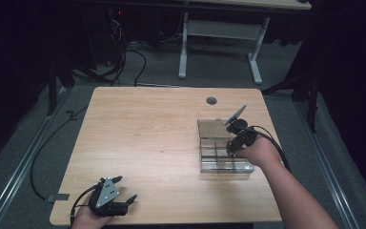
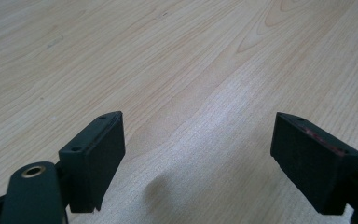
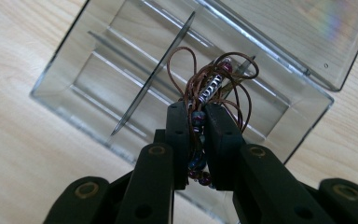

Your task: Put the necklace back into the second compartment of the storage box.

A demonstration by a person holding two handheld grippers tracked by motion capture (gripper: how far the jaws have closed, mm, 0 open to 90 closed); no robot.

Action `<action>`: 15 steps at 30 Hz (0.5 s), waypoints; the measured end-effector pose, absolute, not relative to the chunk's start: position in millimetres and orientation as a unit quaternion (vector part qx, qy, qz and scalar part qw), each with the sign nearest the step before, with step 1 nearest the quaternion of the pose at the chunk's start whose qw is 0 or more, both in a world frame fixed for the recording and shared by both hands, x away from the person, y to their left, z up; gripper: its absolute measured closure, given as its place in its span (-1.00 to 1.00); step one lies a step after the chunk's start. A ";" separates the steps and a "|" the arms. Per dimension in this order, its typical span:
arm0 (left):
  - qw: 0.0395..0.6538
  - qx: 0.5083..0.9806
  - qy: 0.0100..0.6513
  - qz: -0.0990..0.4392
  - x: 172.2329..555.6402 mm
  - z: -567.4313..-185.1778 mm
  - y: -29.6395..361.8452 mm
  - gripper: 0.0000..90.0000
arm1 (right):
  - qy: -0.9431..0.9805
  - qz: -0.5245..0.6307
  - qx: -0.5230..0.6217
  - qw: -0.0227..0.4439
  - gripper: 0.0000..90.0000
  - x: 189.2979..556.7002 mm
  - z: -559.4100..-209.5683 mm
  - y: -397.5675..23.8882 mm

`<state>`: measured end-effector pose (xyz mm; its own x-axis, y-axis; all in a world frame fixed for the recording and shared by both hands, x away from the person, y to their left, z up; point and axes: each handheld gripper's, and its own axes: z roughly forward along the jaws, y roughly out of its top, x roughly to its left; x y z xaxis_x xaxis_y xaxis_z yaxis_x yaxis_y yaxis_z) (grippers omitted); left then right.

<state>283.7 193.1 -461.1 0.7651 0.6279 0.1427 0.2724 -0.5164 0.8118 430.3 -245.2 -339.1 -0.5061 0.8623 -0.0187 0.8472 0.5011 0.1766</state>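
Note:
A clear plastic box [image 1: 219,157] with inner dividers and an opened lid [image 1: 212,128] lies on the right half of the wooden table [image 1: 147,129]. My right gripper [image 1: 231,147] hovers over the box, shut on a bracelet [image 3: 209,88] of brown cord with a silver coil and dark beads. In the right gripper view the cord loops stick up past the pads, above the box's compartments [image 3: 135,84]. My left gripper [image 1: 124,188] rests at the table's near left corner, jaws wide apart; the left gripper view has only bare wood [image 2: 191,93] between its fingers [image 2: 95,158].
A round cable hole [image 1: 211,100] sits near the table's far edge. Beyond the table are a white desk frame [image 1: 219,43] and cables on the grey floor. The table's near edge runs just below my left gripper.

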 end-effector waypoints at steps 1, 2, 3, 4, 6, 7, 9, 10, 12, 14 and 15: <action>0.413 0.844 0.267 0.215 283.7 -461.1 193.1 -0.60 | 0.865 0.069 0.494 0.051 0.81 433.0 -341.8 -244.5; 0.413 0.844 0.267 0.214 283.8 -461.1 193.1 -0.60 | 0.862 0.066 0.500 0.048 0.81 435.1 -344.4 -243.0; 0.413 0.844 0.266 0.214 283.8 -461.1 193.1 -0.60 | 0.864 0.067 0.496 0.049 0.81 437.9 -347.3 -242.5; 0.414 0.844 0.266 0.214 283.7 -461.1 193.1 -0.60 | 0.865 0.066 0.496 0.048 0.81 439.8 -349.0 -241.7; 0.414 0.844 0.266 0.214 283.7 -461.1 193.2 -0.60 | 0.863 0.065 0.500 0.045 0.81 445.1 -354.2 -239.8; 0.414 0.844 0.266 0.214 283.7 -461.1 193.2 -0.60 | 0.863 0.065 0.500 0.045 0.81 445.1 -354.2 -239.8; 0.414 0.844 0.265 0.214 283.7 -461.1 193.2 -0.60 | 0.863 0.062 0.500 0.044 0.81 451.4 -359.5 -238.3; 0.414 0.844 0.265 0.214 283.6 -461.1 193.2 -0.60 | 0.863 0.062 0.500 0.044 0.81 451.4 -359.5 -238.3; 0.414 0.844 0.265 0.213 283.6 -461.2 193.1 -0.60 | 0.858 0.064 0.508 0.038 0.81 454.6 -361.6 -236.0; 0.414 0.844 0.265 0.213 283.5 -461.2 193.0 -0.60 | 0.862 0.066 0.502 0.039 0.81 457.2 -364.3 -235.4; 0.414 0.844 0.265 0.213 283.5 -461.2 193.0 -0.60 | 0.862 0.066 0.502 0.039 0.81 457.2 -364.3 -235.4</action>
